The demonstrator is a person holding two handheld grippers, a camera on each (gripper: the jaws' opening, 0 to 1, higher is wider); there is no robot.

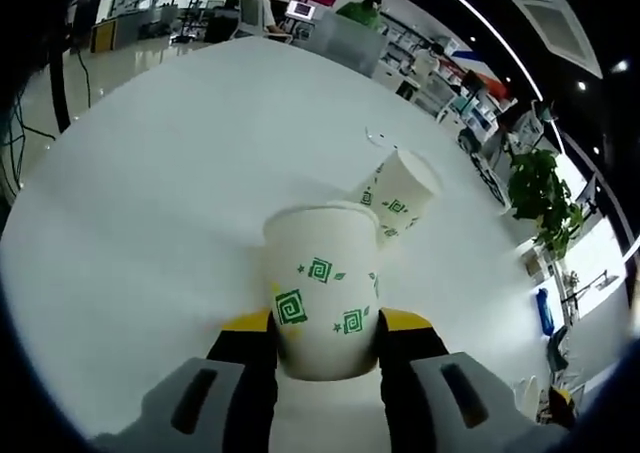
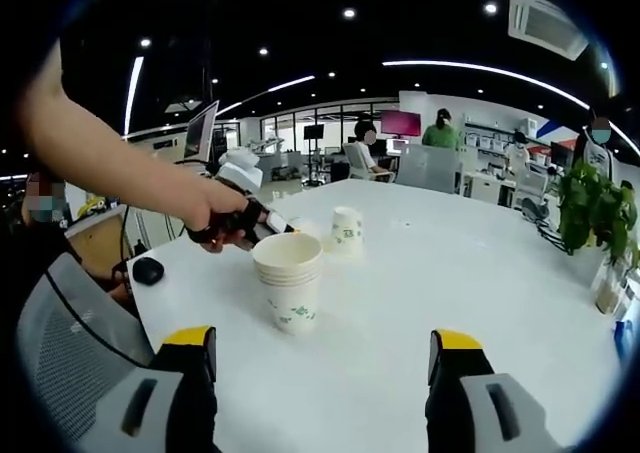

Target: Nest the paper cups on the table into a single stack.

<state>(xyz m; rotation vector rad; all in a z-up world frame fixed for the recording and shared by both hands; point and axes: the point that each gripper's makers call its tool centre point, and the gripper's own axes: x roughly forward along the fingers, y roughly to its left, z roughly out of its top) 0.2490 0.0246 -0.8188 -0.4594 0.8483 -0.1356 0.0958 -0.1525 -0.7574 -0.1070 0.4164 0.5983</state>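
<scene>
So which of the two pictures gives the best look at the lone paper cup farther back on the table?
The right gripper view: the single cup stands clear and upright on the white table, behind the stack of cups. In the left gripper view that cup appears tilted, partly hidden behind the cup held by the left gripper.

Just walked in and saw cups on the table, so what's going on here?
A person is nesting white paper cups with green square-spiral prints on a white table. The left hand-held gripper is shut on the stack of nested cups, standing upright on the table; the right gripper view shows several rims in that stack. One single cup stands apart behind it, not yet nested. The right hand-held gripper is open and holds nothing, short of the stack.
</scene>
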